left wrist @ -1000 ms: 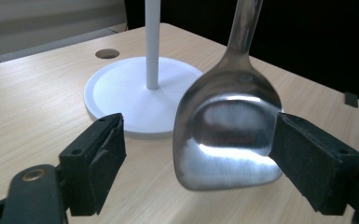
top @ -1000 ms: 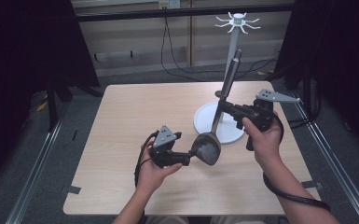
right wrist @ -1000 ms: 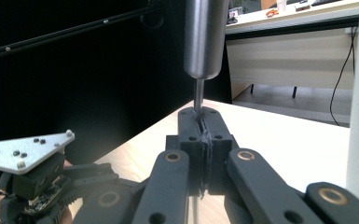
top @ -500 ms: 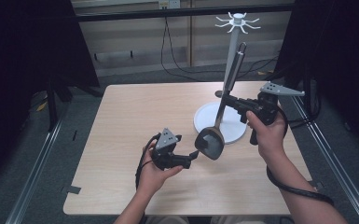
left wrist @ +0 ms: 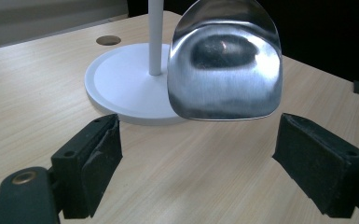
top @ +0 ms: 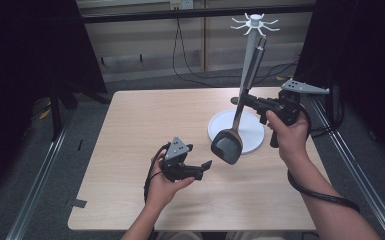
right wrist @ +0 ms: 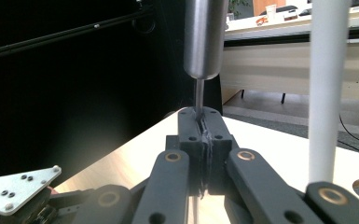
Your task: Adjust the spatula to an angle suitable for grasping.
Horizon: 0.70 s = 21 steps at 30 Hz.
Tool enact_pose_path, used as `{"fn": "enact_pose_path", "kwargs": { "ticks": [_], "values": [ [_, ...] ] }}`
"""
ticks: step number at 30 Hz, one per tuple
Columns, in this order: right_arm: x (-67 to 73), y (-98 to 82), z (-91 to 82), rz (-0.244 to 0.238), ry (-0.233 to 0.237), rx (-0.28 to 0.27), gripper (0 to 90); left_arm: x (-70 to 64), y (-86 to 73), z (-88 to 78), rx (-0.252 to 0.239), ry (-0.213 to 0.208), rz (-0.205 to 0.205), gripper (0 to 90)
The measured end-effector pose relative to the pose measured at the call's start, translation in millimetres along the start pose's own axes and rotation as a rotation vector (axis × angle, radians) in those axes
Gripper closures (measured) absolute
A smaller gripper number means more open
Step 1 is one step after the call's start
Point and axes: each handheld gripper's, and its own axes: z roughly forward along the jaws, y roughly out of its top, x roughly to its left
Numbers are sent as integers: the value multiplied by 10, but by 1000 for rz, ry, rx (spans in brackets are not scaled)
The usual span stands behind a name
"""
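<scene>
Spoon: the big shiny metal serving spoon with a thick round handle [top: 232, 131] hangs in the air, bowl down, just in front of the white stand.
Stand: the tall white rack with a round base and small hooks on top [top: 236, 132] sits on the pale wooden table [top: 130, 120].
Right gripper [top: 243, 98]: its jaws are squeezed tight on the spoon's thin neck.
Left gripper [top: 206, 167]: its jaws are wide apart, just below the spoon bowl, holding nothing.
Done: the spoon is lifted.
Left to do: it likely goes onto a hook; none holds it yet.
Writing: none can be read.
</scene>
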Motion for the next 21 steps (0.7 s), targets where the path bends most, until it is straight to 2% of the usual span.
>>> {"fn": "enact_pose_path", "kwargs": {
  "ticks": [17, 21],
  "values": [
    [-134, 56, 60, 13, 13, -3, 884, 37, -13, 3, 8, 2, 5, 146],
    [-174, 64, 68, 23, 26, -4, 884, 32, -18, 9, 8, 1, -7, 146]
  ]
}}
